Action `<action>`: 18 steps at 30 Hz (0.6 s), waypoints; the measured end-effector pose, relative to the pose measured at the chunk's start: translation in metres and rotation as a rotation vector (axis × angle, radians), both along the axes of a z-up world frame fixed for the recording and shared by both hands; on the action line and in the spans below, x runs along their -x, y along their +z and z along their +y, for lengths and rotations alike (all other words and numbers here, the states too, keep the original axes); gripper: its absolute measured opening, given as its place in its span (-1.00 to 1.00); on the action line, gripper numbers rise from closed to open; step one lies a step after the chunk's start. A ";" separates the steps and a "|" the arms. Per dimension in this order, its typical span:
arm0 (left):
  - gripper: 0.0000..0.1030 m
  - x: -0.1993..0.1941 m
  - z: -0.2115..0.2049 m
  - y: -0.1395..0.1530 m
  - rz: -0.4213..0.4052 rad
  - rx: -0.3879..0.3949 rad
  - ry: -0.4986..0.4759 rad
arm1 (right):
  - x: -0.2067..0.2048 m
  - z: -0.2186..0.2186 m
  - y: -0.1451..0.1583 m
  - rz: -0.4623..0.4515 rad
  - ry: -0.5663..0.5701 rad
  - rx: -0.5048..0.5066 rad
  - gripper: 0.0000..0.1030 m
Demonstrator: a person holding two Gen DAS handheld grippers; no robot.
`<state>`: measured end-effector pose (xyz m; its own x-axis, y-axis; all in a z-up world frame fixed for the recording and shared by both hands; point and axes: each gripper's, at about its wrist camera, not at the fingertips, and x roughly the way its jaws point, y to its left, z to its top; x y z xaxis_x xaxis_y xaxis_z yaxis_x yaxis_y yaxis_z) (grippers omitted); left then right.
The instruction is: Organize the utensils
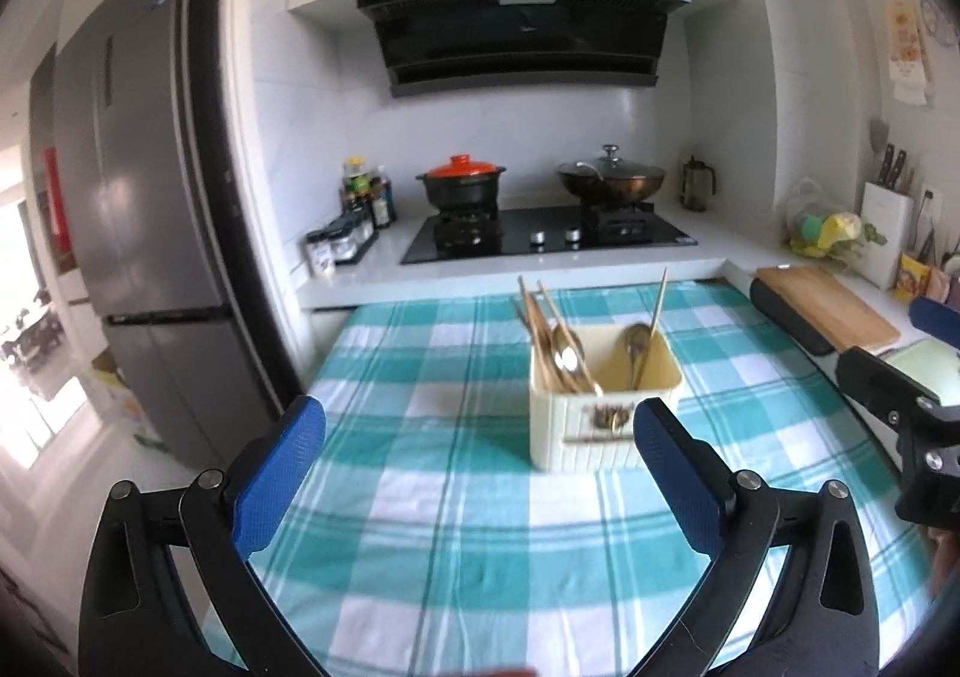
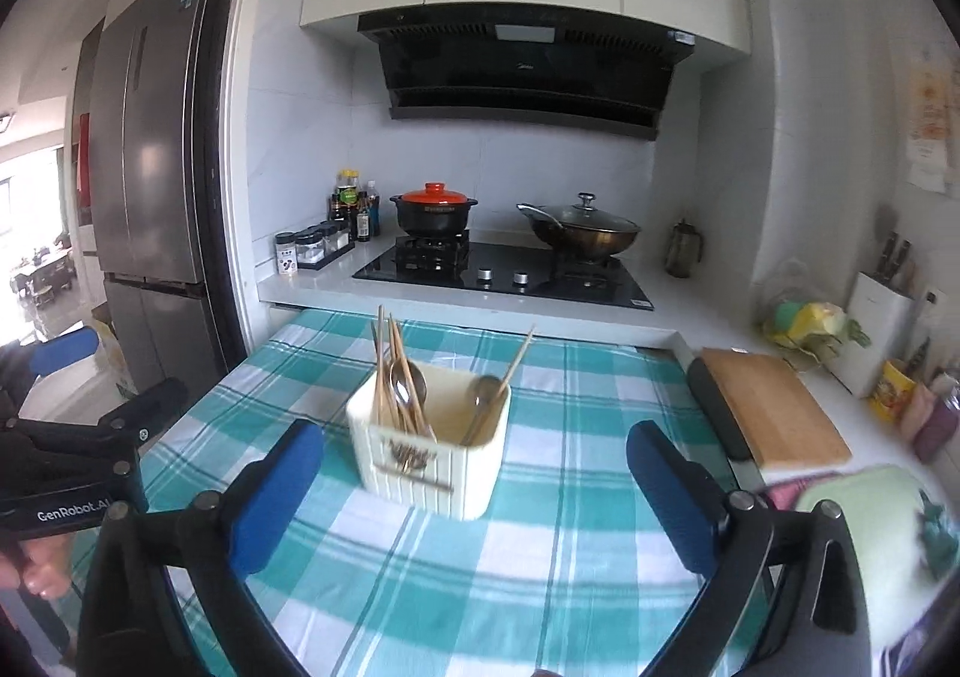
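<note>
A cream utensil holder (image 1: pixel 603 407) (image 2: pixel 429 446) stands on the teal checked tablecloth (image 1: pixel 456 497) (image 2: pixel 540 545). It holds wooden chopsticks (image 1: pixel 543 332) (image 2: pixel 393 371) and metal spoons (image 1: pixel 567 356) (image 2: pixel 408 386) in its left side, and one spoon (image 1: pixel 636 344) (image 2: pixel 486 392) with a chopstick in its right side. My left gripper (image 1: pixel 480 425) is open and empty, in front of the holder. My right gripper (image 2: pixel 474 452) is open and empty, with the holder between and beyond its fingers. The left gripper also shows at the left edge of the right wrist view (image 2: pixel 90 449).
Behind the table is a counter with a gas hob (image 2: pixel 504 272), a red-lidded pot (image 2: pixel 435 209), a wok (image 2: pixel 585 233) and spice jars (image 2: pixel 312 248). A wooden cutting board (image 2: pixel 774 407) and a knife block (image 2: pixel 876 317) are at right. A fridge (image 1: pixel 138 185) stands left.
</note>
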<state>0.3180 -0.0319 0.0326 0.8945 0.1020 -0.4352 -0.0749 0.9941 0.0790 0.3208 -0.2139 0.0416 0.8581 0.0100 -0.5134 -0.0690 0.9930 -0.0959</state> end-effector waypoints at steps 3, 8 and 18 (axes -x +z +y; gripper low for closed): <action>0.99 0.019 0.004 -0.004 0.012 0.019 0.013 | 0.018 0.001 -0.004 0.016 -0.032 -0.002 1.00; 0.99 0.038 0.007 -0.004 0.022 0.073 0.013 | 0.045 0.003 -0.003 0.024 -0.055 -0.008 1.00; 1.00 0.061 0.003 0.006 0.011 0.072 0.001 | 0.068 0.012 0.010 0.001 -0.071 0.005 1.00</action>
